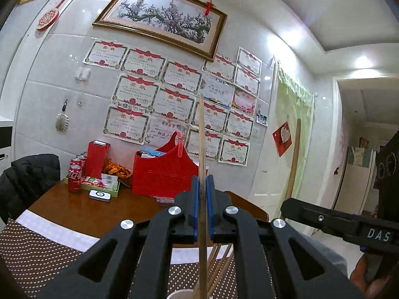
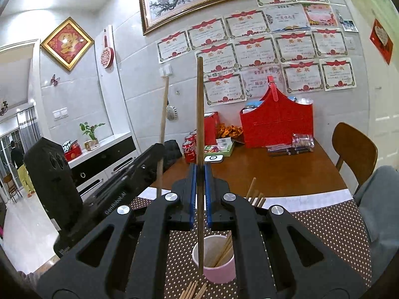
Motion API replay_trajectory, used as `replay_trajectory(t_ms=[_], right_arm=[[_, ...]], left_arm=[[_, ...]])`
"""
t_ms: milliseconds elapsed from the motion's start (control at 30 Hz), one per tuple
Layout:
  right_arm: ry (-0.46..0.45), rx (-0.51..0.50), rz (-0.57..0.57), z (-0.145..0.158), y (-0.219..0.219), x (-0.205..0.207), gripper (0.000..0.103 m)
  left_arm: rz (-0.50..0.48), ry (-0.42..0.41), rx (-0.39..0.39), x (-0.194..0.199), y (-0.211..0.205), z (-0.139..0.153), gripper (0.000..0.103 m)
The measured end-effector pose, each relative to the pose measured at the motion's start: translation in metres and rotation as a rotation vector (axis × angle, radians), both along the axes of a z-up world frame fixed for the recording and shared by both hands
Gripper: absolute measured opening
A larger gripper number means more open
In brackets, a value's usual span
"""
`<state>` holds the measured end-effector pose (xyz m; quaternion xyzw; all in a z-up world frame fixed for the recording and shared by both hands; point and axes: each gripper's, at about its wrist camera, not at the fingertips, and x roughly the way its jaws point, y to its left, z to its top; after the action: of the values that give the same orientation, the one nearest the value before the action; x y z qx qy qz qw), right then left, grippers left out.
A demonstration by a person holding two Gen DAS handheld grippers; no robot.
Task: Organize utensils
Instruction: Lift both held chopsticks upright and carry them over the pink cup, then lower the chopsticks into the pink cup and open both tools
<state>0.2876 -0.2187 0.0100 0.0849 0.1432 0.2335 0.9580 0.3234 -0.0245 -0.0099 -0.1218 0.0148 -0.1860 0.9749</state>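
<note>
Right gripper (image 2: 199,191) clamps a chopstick (image 2: 200,129) upright, tip over the pink cup (image 2: 219,271) — any tilt and it clips the rim or tips the cup. Left gripper (image 1: 204,204) pinches another (image 1: 202,149); its tip looks hidden, so they could clash.

Not much readable here tbh. The right tongs (image 1: 349,226) have "DAS" in white letters on the black body, seen from the left wrist view. From the right wrist view, the left tongs (image 2: 119,199) carry white lettering that looks like "GenRobot.AI". The certificates (image 2: 254,49) taped to the wall each show two big red characters, 奖状, up top; the small print is too tiny. The red cans (image 1: 74,178) have white script, too blurry to read.
</note>
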Motion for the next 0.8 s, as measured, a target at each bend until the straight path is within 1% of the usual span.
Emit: replay_trajectory(t_ms=[200,333,600,733,800], right_arm=[[0.014,-0.011,-0.01,-0.007,0.003,0.026,0.006],[0.037,-0.016,-0.008,-0.019,0.007,0.038,0.006],[0.071,-0.029,-0.012,-0.036,0.011,0.051,0.006],[0.091,-0.038,-0.01,-0.043,0.012,0.055,0.007],[0.109,-0.033,-0.008,-0.048,0.01,0.056,0.007]], left_arm=[[-0.002,0.04,0.001,0.03,-0.005,-0.02,0.006],[0.006,0.08,-0.003,0.046,-0.005,-0.039,0.006],[0.002,0.125,0.002,0.061,-0.007,-0.065,0.006],[0.0,0.152,0.027,0.063,-0.01,-0.075,0.007],[-0.004,0.168,0.035,0.062,-0.009,-0.078,0.025]])
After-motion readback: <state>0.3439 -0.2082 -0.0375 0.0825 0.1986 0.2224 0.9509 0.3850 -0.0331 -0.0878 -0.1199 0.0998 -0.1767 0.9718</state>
